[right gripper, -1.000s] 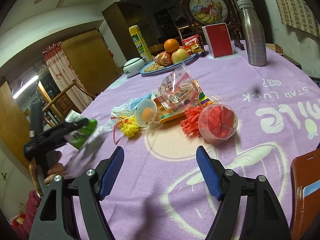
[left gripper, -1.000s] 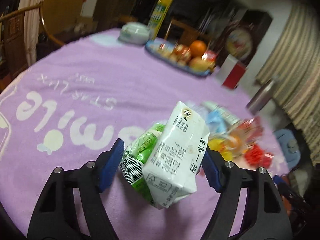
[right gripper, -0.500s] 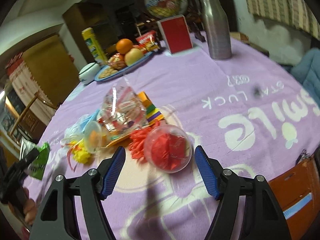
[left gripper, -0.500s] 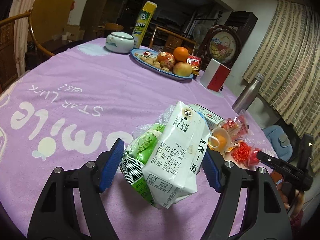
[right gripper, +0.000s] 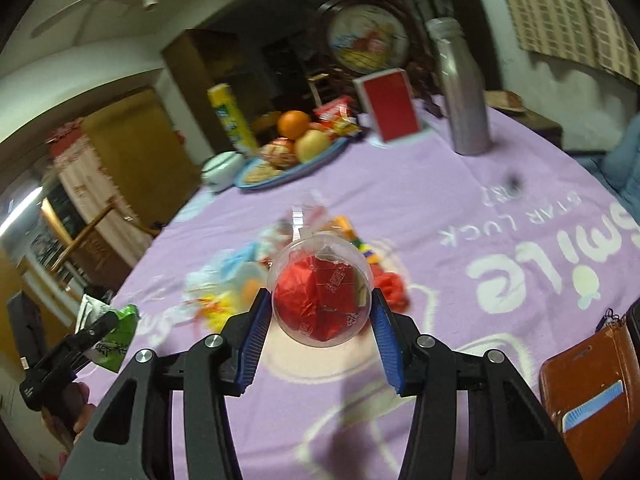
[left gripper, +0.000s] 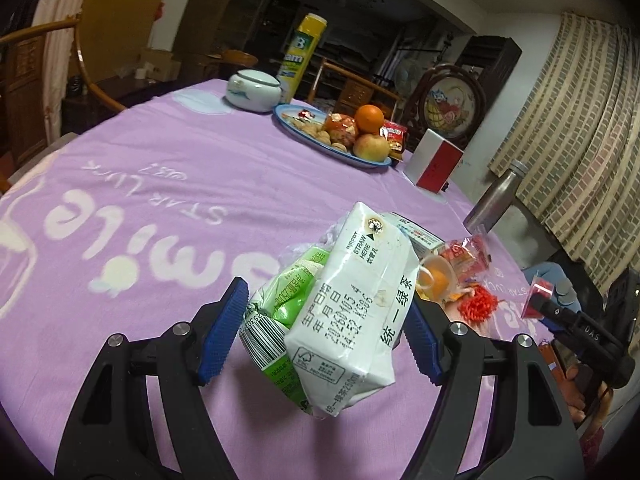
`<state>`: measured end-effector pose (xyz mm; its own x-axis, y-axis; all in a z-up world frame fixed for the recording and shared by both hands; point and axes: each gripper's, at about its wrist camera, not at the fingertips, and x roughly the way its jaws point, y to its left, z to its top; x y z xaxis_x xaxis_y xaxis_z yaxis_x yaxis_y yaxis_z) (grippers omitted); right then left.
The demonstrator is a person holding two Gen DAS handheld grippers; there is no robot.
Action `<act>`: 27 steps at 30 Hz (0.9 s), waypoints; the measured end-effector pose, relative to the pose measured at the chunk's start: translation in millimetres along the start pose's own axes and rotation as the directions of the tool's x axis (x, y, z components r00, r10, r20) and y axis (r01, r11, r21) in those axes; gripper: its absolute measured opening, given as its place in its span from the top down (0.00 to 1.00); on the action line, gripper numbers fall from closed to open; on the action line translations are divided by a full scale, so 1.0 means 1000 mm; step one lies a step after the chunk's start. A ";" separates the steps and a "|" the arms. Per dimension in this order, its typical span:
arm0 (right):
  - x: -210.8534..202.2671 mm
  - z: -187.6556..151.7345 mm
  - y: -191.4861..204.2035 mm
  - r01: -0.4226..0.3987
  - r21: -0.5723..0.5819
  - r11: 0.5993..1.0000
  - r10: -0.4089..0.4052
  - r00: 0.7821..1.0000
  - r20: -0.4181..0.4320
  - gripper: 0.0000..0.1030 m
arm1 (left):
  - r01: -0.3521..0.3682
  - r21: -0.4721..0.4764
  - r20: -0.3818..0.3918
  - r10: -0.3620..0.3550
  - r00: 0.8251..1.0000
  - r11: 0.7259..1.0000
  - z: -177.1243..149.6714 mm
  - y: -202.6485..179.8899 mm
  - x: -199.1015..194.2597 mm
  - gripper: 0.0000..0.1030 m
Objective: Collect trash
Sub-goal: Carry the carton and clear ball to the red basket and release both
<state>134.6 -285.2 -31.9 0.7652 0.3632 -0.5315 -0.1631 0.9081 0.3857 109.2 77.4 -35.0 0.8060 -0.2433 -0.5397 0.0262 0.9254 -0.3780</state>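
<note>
My left gripper point(left gripper: 326, 330) is shut on a crushed white and green drink carton point(left gripper: 344, 316) and holds it above the purple tablecloth point(left gripper: 160, 184). My right gripper point(right gripper: 318, 332) is shut on a clear plastic cup point(right gripper: 322, 304) stuffed with red wrapper, lifted off the cloth. More trash lies in a pile on the table: a small cup with orange inside point(left gripper: 436, 276), red shreds point(left gripper: 478, 304), clear snack wrappers point(left gripper: 468, 252), a yellow tassel point(right gripper: 216, 314) and a blue wrapper point(right gripper: 238, 264). The left gripper with its carton also shows in the right wrist view point(right gripper: 108, 334).
A blue fruit plate point(left gripper: 332, 148), a white lidded pot point(left gripper: 252, 90), a yellow canister point(left gripper: 300, 56), a red and white box point(left gripper: 434, 164) and a steel bottle point(left gripper: 496, 200) stand at the far side. A brown phone wallet point(right gripper: 592, 392) lies at the near right edge.
My right gripper moved in on the red-filled clear cup, shut on it and lifted it. My left gripper kept hold of the carton and shifted only slightly.
</note>
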 end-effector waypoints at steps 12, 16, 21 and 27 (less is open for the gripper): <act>-0.021 -0.029 0.077 -0.259 -0.129 0.957 0.250 0.965 -0.083 0.52 | -0.218 -0.124 0.120 0.233 0.965 0.968 -0.048 0.035 -0.137 0.30; -0.022 -0.046 0.120 -0.356 -0.195 0.914 0.331 0.931 -0.152 0.52 | -0.347 -0.215 0.113 0.376 0.920 0.913 -0.083 0.065 -0.192 0.30; -0.022 -0.069 0.177 -0.444 -0.275 0.852 0.386 0.890 -0.242 0.52 | -0.462 -0.378 0.020 0.505 0.863 0.803 -0.140 0.119 -0.243 0.29; -0.015 -0.108 0.253 -0.541 -0.355 0.762 0.407 0.827 -0.387 0.52 | -0.583 -0.497 -0.174 0.585 0.792 0.642 -0.201 0.174 -0.260 0.18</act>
<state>13.9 -38.4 -7.9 0.3259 0.7511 -0.5742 -0.7595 0.5697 0.3141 -215.0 243.6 -111.4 0.5508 0.2980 -0.7796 -0.7473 0.5919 -0.3018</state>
